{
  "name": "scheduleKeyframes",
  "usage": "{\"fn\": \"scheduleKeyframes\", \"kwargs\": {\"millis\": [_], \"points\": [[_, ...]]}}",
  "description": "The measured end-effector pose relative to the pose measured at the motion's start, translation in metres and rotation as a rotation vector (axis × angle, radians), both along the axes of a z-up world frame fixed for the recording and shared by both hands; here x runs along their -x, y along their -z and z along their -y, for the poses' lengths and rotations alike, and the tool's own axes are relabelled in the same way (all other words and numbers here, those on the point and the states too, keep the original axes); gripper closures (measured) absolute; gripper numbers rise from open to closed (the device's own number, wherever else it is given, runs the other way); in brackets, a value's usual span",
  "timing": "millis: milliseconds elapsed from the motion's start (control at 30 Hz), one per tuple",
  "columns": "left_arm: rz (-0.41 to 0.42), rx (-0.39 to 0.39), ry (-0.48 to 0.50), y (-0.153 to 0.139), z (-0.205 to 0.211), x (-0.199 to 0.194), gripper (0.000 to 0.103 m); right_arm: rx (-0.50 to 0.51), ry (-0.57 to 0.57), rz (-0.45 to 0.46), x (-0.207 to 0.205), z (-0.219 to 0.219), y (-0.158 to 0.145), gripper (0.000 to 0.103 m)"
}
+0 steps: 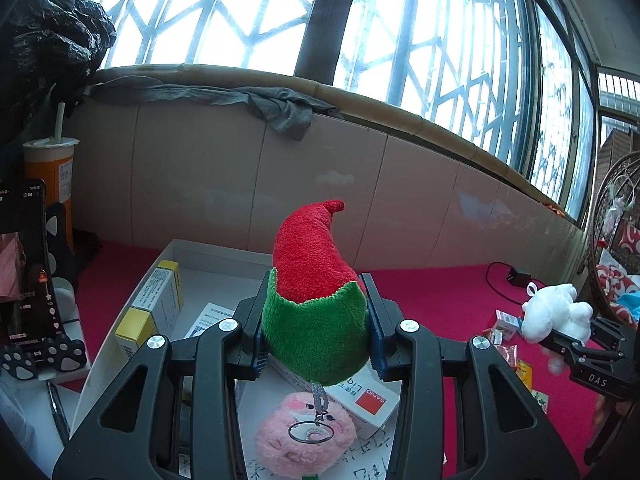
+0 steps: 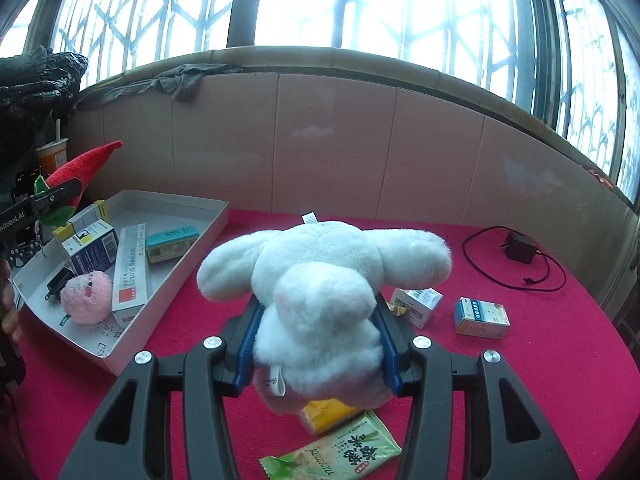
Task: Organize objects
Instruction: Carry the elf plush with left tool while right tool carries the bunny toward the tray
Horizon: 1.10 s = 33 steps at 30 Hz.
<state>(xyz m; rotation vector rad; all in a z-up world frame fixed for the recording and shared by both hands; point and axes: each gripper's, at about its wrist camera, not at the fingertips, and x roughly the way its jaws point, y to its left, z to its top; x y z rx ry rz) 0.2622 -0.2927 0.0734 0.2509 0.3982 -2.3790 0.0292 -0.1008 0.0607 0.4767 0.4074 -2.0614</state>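
My left gripper (image 1: 316,332) is shut on a red and green plush chilli (image 1: 312,280) with a key ring hanging under it. It hangs above the white cardboard tray (image 2: 216,216), over a pink plush ball (image 1: 304,440) and a Liquid Sealant box (image 1: 368,400). My right gripper (image 2: 318,344) is shut on a white plush rabbit (image 2: 320,280), lifted above the red cloth table (image 2: 520,380). In the right wrist view the left gripper (image 2: 48,200) with the chilli (image 2: 80,168) shows at the far left. In the left wrist view the right gripper (image 1: 560,344) with the rabbit (image 1: 556,312) shows at the right.
The tray holds several small boxes (image 2: 92,248), a teal box (image 2: 172,242) and a black plug (image 2: 54,286). On the cloth lie two small boxes (image 2: 480,318), a green snack packet (image 2: 344,448), a yellow packet (image 2: 324,416) and a charger with cable (image 2: 520,250). A phone on a stand (image 1: 28,264) and an orange cup (image 1: 52,168) stand at left.
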Motion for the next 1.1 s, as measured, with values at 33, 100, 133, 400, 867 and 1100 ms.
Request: {"fn": "scheduleKeyframes", "kwargs": {"millis": [33,100,133,400,867,1100], "points": [[0.0,0.0,-0.002,0.0,0.0,0.0,0.064,0.005,-0.008,0.002,-0.002,0.002,-0.002,0.053],[0.0,-0.006,-0.003,0.001,0.001,0.0,0.064,0.009,-0.024,0.006,-0.006,0.008,-0.006,0.053],[0.001,-0.007,-0.005,0.001,0.002,-0.001,0.064,0.011,-0.03,0.01,-0.007,0.01,-0.007,0.053],[0.002,-0.023,-0.011,0.004,0.005,-0.002,0.064,0.013,-0.091,0.031,-0.018,0.032,-0.02,0.053],[-0.02,-0.063,-0.043,0.005,0.015,-0.01,0.064,-0.017,-0.163,0.057,-0.034,0.072,-0.023,0.053],[-0.048,-0.105,-0.054,0.006,0.023,-0.017,0.064,-0.03,-0.195,0.052,-0.042,0.095,-0.027,0.053]]}}
